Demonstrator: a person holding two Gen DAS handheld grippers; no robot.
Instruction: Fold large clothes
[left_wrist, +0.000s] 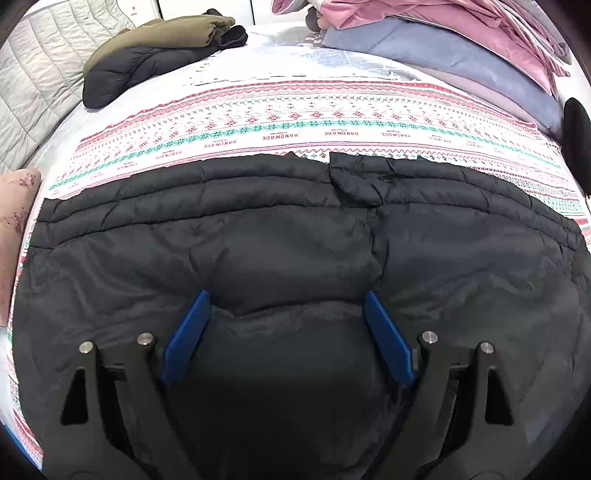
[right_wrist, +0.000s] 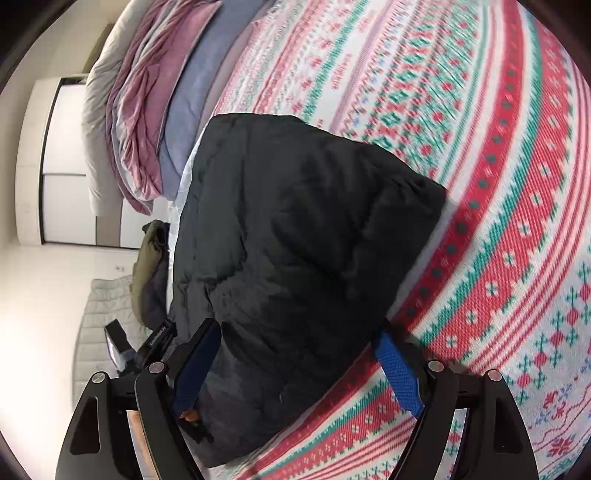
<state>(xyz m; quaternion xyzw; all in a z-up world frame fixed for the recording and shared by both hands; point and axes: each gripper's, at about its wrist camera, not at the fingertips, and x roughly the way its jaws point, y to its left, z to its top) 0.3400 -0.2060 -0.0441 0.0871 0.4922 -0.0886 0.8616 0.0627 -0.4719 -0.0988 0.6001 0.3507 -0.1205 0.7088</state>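
A black quilted puffer jacket (left_wrist: 295, 240) lies spread flat on the patterned bedspread (left_wrist: 295, 122), its collar flap with a snap button at the far edge. My left gripper (left_wrist: 286, 299) hovers over the jacket's middle, open, with its blue fingers (left_wrist: 188, 332) wide apart and only flat fabric beneath them. In the right wrist view a folded end of the jacket (right_wrist: 295, 221) runs away from me. My right gripper (right_wrist: 297, 330) is open and straddles the near end of it. Whether its blue fingers (right_wrist: 399, 373) touch the fabric, I cannot tell.
Folded olive and black jackets (left_wrist: 155, 48) sit at the far left of the bed. Pink, blue and grey bedding (left_wrist: 443, 48) is stacked at the far right. A grey quilted cover (left_wrist: 37, 92) lies along the left side, with a pink flowered cushion (left_wrist: 18, 206) near it.
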